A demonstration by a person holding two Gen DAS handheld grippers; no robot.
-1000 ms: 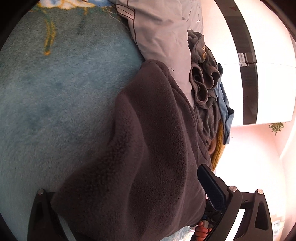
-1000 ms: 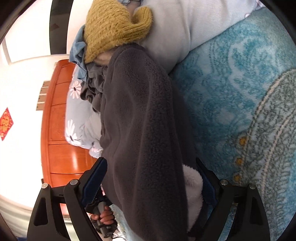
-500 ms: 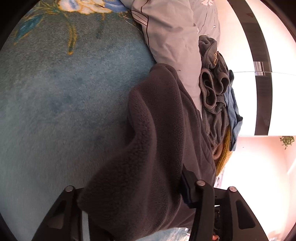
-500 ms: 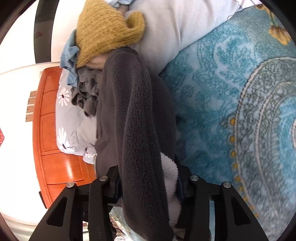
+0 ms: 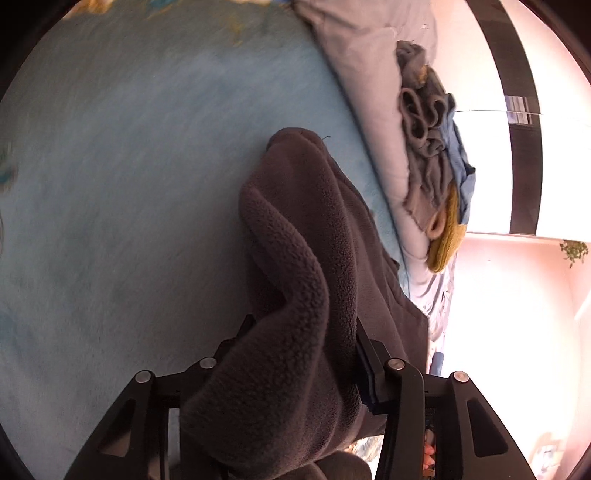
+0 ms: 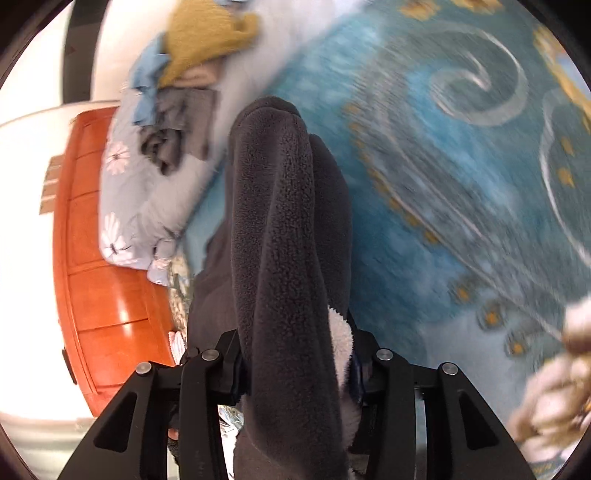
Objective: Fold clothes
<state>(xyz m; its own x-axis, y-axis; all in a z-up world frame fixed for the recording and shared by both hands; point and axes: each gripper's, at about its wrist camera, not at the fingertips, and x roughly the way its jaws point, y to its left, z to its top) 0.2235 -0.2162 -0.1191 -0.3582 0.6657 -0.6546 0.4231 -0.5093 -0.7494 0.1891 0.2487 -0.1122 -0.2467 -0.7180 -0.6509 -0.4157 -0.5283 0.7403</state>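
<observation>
A dark grey fleece garment point(image 5: 303, 266) with white lining point(image 6: 341, 332) hangs bunched between both grippers, above a blue patterned carpet point(image 5: 129, 203). My left gripper point(image 5: 306, 350) is shut on a thick fold of the fleece. My right gripper point(image 6: 295, 350) is shut on another fold of the same fleece point(image 6: 280, 221). The fabric hides both sets of pads. The far end of the fleece droops toward the carpet near a light grey pillow point(image 5: 373, 96).
A pile of clothes lies on the pillow: grey garment point(image 5: 424, 122), blue one point(image 5: 461, 166), mustard knit point(image 6: 207, 33). An orange wooden headboard point(image 6: 96, 277) stands at the left in the right wrist view. The carpet point(image 6: 461, 184) spreads to the right. A cream tassel point(image 6: 554, 387) shows low right.
Both grippers have closed from open onto the fleece and lifted it away from the pillow and clothes pile. The views now blur with motion.
</observation>
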